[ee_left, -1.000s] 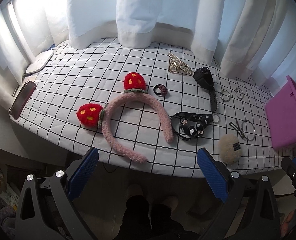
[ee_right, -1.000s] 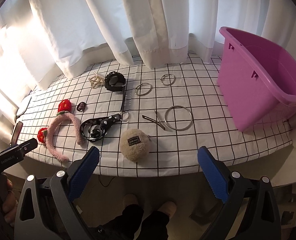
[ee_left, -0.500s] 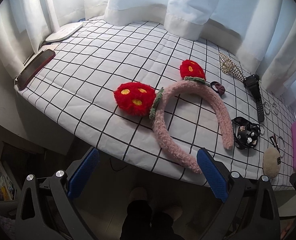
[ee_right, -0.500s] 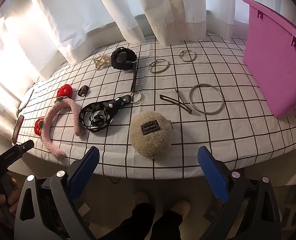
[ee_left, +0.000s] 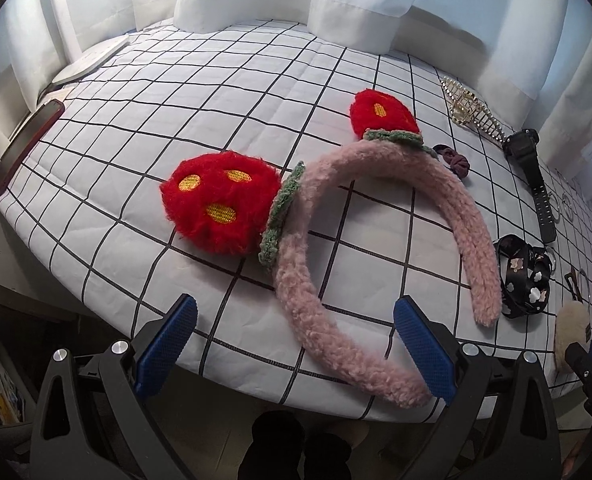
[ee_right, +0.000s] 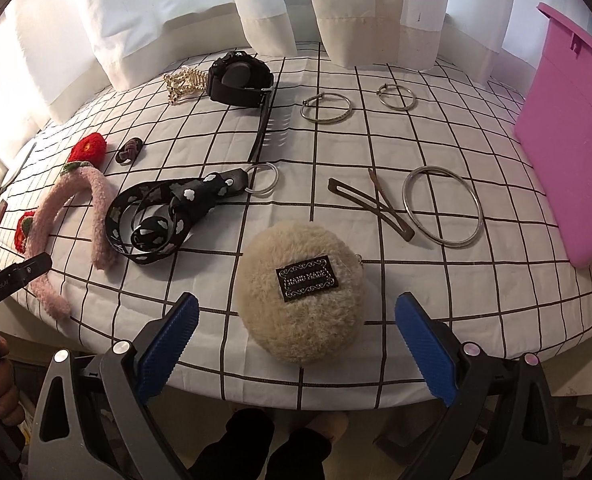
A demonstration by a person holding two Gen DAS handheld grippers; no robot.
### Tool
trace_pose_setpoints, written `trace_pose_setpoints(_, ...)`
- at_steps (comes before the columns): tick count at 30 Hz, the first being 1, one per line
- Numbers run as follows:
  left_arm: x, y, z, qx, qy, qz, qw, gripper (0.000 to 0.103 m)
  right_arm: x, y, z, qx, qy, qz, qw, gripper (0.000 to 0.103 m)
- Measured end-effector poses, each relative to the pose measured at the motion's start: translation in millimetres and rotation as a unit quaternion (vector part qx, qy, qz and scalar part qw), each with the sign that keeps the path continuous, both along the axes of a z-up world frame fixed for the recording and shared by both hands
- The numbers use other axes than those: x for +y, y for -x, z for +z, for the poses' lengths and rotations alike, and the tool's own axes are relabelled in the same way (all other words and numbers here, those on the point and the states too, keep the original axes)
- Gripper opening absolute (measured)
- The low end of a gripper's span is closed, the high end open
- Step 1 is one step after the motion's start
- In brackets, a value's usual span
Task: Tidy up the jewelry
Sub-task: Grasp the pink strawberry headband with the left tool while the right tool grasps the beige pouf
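A pink fuzzy headband with two red strawberry poms lies near the table's front edge. My left gripper is open, its blue pads either side of the band's near end, not touching. My right gripper is open around a round cream fluffy pouch with a black label, close to it. Behind lie a black flowered lanyard, a black watch, a gold hair claw, a dark scrunchie, three silver hoops, brown hair clips. A purple bin stands at the right.
The table has a white grid-pattern cloth. White curtains hang behind it. A phone and a flat white object lie at the left edge. The left gripper's body shows in the right wrist view.
Both grippers have moved in closer to the table: the left onto the pink headband's near end, the right onto the cream pouch. Both stay open.
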State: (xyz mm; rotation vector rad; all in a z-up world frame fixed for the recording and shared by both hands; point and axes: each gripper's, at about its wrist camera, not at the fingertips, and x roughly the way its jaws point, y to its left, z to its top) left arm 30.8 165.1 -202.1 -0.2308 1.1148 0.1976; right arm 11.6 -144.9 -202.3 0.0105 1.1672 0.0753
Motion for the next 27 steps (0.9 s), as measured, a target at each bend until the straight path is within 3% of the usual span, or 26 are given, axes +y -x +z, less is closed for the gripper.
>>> trace_pose_setpoints(13, -9.6, -18.0, -11.5, 0.001, -0.042, -0.011, 0.9991, 0.098, 4.2, -20.1, -25.2, 0.029, 0.008, -0.015, 0.999, 0.094)
trace_pose_setpoints(17, -9.8, -19.1, -12.1, -0.011, -0.045, -0.007, 0.9989, 0.098, 9.2, -18.6, -28.3, 0.016, 0.037, -0.005, 0.999, 0.094)
trace_pose_setpoints(23, -11.0, -17.3, -12.9, -0.020, -0.049, -0.009, 0.9986, 0.098, 7.1, -11.0, -29.9, -0.023, 0.034, -0.004, 0.999, 0.095)
trace_pose_setpoints(27, -10.1, -19.8, -11.7, -0.012, -0.047, -0.014, 0.9987, 0.095, 7.0, -19.1, -28.6, 0.003, 0.033, -0.003, 0.999, 0.094)
